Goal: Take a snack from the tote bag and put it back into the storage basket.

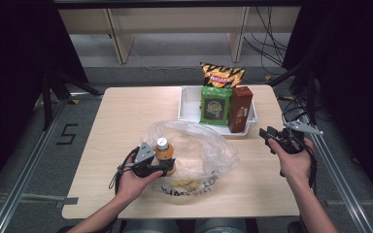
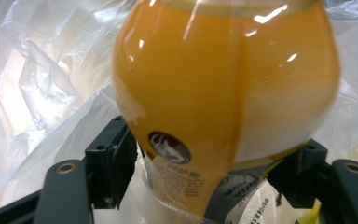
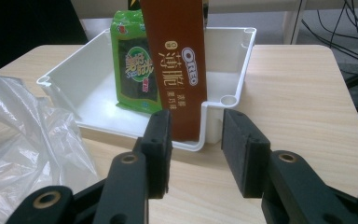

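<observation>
We see the left gripper [image 1: 167, 167] clamped on an orange juice bottle [image 1: 164, 154], which stands upright at the mouth of a clear plastic bag [image 1: 209, 148] near the bench's [image 1: 126, 116] front edge. The right gripper [image 1: 267, 136] hovers by the right edge, its jaws apart and holding nothing. A white tray [image 1: 188, 104] sits at the far right corner, holding a green snack pack [image 1: 215, 106] and a brown cookie box [image 1: 240, 109] upright; a chip bag [image 1: 222, 74] stands behind it.
</observation>
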### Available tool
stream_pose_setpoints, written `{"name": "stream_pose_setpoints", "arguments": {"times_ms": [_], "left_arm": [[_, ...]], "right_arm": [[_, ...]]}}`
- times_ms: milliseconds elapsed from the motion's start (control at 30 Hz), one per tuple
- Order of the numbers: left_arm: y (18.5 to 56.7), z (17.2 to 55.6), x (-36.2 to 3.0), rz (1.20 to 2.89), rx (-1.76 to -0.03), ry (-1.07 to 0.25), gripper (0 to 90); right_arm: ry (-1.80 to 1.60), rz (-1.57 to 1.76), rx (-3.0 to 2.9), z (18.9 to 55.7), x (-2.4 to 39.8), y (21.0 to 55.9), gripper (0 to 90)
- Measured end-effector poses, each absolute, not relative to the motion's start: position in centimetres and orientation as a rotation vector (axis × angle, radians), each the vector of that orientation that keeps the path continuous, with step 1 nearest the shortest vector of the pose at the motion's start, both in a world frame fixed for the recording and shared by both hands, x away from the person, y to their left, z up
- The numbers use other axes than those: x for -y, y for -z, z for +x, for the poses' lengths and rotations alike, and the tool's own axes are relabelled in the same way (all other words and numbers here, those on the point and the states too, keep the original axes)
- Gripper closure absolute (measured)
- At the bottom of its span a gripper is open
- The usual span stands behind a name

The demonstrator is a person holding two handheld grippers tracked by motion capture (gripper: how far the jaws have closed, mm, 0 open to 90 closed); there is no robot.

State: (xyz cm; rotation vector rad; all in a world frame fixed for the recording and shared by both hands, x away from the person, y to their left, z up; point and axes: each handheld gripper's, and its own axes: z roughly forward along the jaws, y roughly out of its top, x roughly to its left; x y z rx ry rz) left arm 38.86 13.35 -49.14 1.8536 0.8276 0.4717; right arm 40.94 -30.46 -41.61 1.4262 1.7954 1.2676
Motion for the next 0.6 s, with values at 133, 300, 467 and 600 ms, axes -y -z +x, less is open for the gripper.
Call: {"name": "stream_pose_setpoints", "arguments": {"times_ms": [133, 300, 467, 600], "left_arm": [[49.0, 38.9, -13.4, 1.853, -0.815, -0.479, 35.5], [48.9, 38.9, -13.7, 1.834, -0.836, -0.479, 35.9], [48.0, 38.8, -13.9, 1.805, -0.828, -0.493, 35.9], [47.4, 38.6, -13.7, 1.796, -0.816, -0.477, 35.9]], "right_arm": [[-1.263, 1.449, -1.793, 40.9, 30.4, 41.7, 62.8], [-1.249, 1.431, -1.802, 40.9, 30.7, 41.8, 62.6], [-1.267, 1.436, -1.799, 41.0, 30.6, 41.7, 62.6], [-1.248, 1.426, -1.805, 40.9, 30.7, 41.8, 62.4]]}}
